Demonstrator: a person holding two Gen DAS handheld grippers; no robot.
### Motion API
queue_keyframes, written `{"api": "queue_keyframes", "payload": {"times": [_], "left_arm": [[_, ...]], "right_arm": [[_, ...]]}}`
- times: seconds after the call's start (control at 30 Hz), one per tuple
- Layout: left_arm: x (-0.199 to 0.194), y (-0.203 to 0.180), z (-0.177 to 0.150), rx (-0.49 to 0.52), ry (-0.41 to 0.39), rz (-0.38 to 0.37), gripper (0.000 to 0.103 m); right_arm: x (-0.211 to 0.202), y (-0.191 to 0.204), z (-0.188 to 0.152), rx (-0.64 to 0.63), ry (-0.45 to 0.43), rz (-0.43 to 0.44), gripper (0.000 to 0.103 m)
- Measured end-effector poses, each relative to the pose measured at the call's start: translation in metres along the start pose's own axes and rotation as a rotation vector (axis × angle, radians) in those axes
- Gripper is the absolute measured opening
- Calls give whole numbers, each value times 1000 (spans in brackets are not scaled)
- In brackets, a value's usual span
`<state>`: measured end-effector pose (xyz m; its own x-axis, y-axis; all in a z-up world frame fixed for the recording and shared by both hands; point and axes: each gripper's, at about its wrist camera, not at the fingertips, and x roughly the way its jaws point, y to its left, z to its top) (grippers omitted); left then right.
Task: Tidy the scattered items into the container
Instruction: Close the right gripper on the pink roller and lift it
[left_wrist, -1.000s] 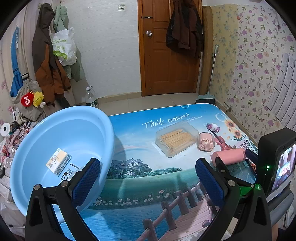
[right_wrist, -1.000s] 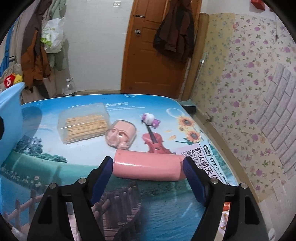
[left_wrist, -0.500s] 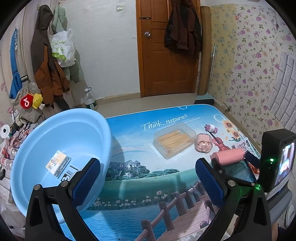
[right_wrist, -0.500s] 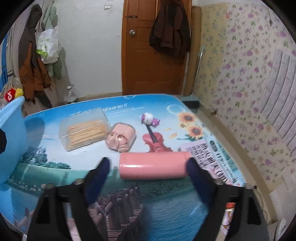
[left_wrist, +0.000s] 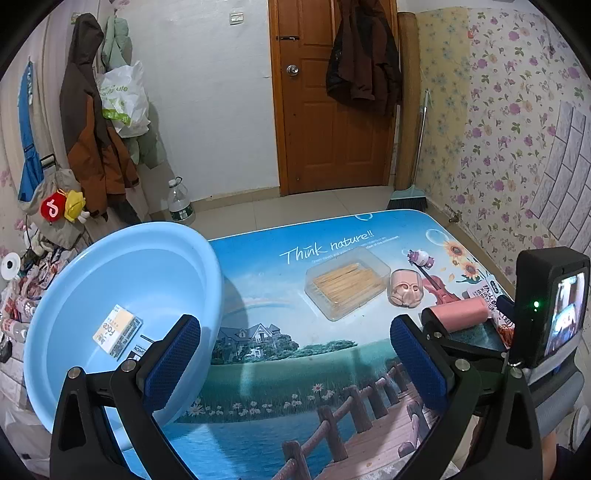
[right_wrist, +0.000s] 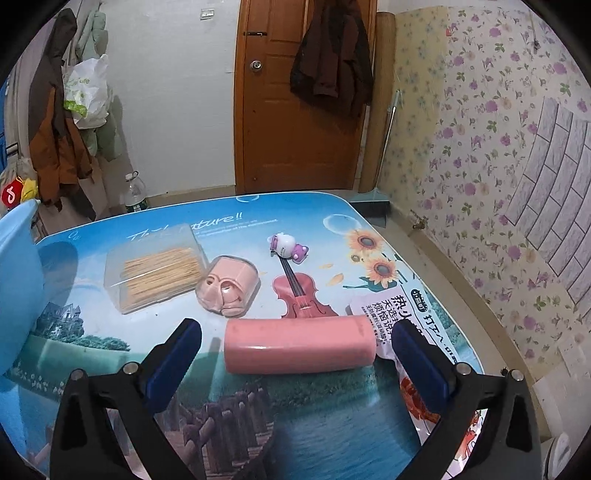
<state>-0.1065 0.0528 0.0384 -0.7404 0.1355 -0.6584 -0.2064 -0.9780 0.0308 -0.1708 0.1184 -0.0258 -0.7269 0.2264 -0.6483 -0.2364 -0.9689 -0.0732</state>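
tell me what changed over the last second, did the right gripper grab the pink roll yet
Not yet. The right gripper has drawn back and risen slightly, its open fingers still bracketing the pink roll without closing on it. The roll lies where it was. The left gripper stays open, having lifted a little. The toothpick box, pink case and blue basin with its small box are unmoved.

Wooden door (left_wrist: 334, 110), white wall (left_wrist: 210, 103), floral wallpaper (left_wrist: 517, 122), tiled floor (left_wrist: 258, 218).
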Motion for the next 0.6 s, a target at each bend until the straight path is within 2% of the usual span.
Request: {"api": "queue_keyframes", "payload": {"times": [0.23, 0.43, 0.5, 0.57, 0.6], "left_arm": [[2, -2, 1, 2, 4, -1, 103], [5, -5, 0, 9, 10, -4, 103], [5, -5, 0, 7, 11, -4, 103], [5, -5, 0, 7, 12, -4, 103], [5, -5, 0, 7, 12, -4, 103]], "right_arm": [[12, 0, -2, -1, 35, 24, 103], [16, 2, -3, -26, 26, 31, 103], [17, 2, -3, -35, 21, 27, 101], [17, 1, -3, -40, 18, 17, 89], [18, 0, -3, -35, 20, 28, 89]]}}
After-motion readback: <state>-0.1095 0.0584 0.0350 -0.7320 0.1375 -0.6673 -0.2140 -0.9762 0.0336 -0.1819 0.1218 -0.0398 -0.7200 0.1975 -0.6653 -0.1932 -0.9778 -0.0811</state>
